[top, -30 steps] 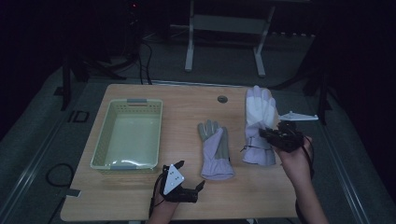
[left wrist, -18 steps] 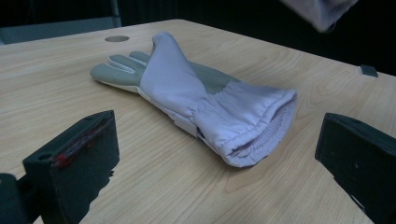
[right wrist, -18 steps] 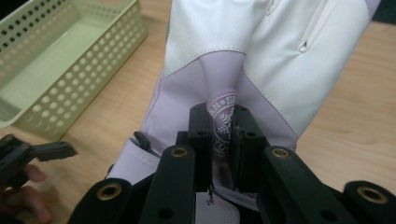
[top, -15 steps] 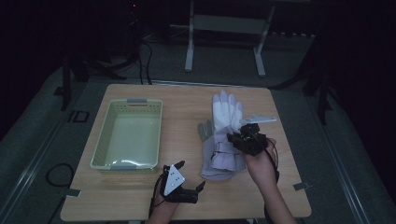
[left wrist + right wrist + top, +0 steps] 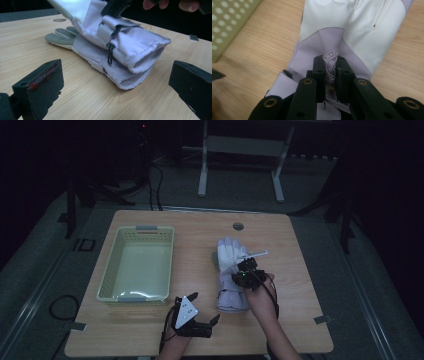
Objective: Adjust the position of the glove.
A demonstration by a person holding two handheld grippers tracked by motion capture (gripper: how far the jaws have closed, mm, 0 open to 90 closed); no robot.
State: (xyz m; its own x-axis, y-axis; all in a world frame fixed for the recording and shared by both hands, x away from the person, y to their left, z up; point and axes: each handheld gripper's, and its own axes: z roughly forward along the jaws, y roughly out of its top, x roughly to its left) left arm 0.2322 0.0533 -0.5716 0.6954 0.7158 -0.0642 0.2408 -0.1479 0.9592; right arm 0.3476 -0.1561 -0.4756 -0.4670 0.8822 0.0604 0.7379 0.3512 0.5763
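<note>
Two gloves stacked mid-table, one pinched

A green basket (image 5: 137, 262) sits toward the table's (image 5: 300, 245) left edge. By the front edge the left gripper (image 5: 192, 320) rests with jaws spread. Right of centre, the right gripper (image 5: 246, 272) pinches a fold of the upper glove (image 5: 231, 255), laid over the lower glove (image 5: 82, 46).

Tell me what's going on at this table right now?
A person is stacking a pair of gloves. The right gripper has its fingers pinched on a fold of the upper glove, which sits on top of the lower glove on the wooden table. The left gripper waits open near the table's front edge. A pale green basket stands to the left, nothing in it.
</note>
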